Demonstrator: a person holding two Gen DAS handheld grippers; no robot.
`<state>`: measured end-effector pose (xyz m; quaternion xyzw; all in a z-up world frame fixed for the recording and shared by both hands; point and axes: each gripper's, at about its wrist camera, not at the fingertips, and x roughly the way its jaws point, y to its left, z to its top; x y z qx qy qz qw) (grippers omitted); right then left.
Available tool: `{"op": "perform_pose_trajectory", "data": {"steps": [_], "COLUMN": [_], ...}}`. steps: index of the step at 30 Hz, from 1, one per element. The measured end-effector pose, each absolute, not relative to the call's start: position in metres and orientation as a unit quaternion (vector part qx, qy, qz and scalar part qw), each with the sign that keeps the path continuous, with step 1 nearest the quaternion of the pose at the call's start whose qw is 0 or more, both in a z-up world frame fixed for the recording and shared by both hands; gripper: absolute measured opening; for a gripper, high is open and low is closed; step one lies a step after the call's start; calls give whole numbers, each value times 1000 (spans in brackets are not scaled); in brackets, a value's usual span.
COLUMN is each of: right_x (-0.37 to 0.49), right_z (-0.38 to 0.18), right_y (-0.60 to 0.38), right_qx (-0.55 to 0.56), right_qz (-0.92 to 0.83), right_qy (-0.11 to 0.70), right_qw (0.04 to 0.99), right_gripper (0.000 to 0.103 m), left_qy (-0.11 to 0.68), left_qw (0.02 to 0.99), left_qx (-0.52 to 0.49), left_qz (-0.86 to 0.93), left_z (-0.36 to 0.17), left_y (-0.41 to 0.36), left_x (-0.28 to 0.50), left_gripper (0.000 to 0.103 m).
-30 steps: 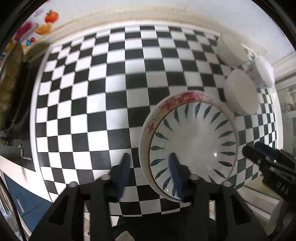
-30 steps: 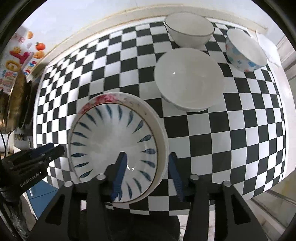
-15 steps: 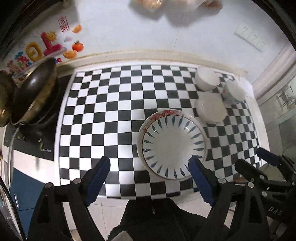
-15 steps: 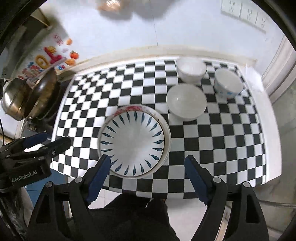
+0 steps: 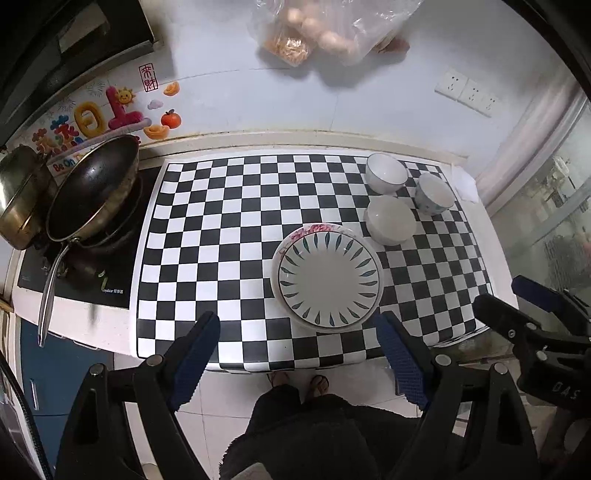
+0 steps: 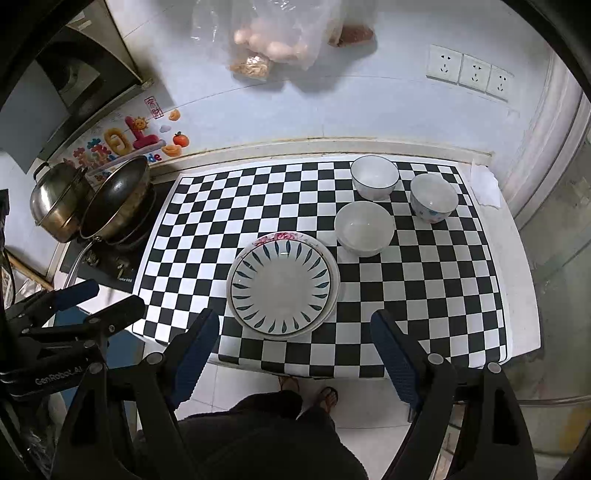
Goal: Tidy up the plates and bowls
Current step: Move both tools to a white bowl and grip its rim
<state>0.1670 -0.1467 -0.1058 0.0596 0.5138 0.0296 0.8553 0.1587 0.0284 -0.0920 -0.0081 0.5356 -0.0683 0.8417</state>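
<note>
A blue-leaf plate (image 5: 328, 280) lies stacked on a pink-flowered plate (image 5: 314, 229) on the checkered counter; the stack also shows in the right wrist view (image 6: 282, 283). Three bowls stand behind it to the right: a plain white one (image 5: 390, 219) (image 6: 364, 228), a dark-rimmed one (image 5: 386, 172) (image 6: 374, 176) and a blue-patterned one (image 5: 433, 194) (image 6: 434, 197). My left gripper (image 5: 299, 363) is open and empty, high above the counter's front edge. My right gripper (image 6: 293, 360) is open and empty, likewise raised. Each gripper shows at the side of the other's view.
A dark wok (image 5: 92, 192) and a steel pot (image 5: 20, 206) sit on the hob at the left. A bag of food (image 5: 325, 29) hangs on the wall. A white cloth (image 6: 484, 184) lies at the counter's back right. The person's feet (image 5: 299, 382) stand below the front edge.
Both grippers have opened wide and pulled up and back from the plate stack. The plates lie flat on the counter, no longer between the fingers.
</note>
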Motion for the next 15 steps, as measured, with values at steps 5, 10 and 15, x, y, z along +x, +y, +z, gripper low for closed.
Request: {"op": "perform_pose_trajectory", "data": {"steps": [5,10,15], "right_x": [170,188,222], "right_z": [-105,-114,-135], "right_y": [-143,-151,-181], "right_qx": [64,83,126], "right_qz": [35,29,4], "right_qy": [518,522,521], "right_qw": [852,849,844], "right_gripper": [86,86,86], "left_qy": [536,545,555], "left_qw": [841,834,823], "left_qx": [-17,-34,-40], "left_qz": [-69,-78,-111], "left_z": [-92,-106,-125], "left_y": [32,34,21], "left_x": [163,195,243], "left_gripper": [86,86,87]}}
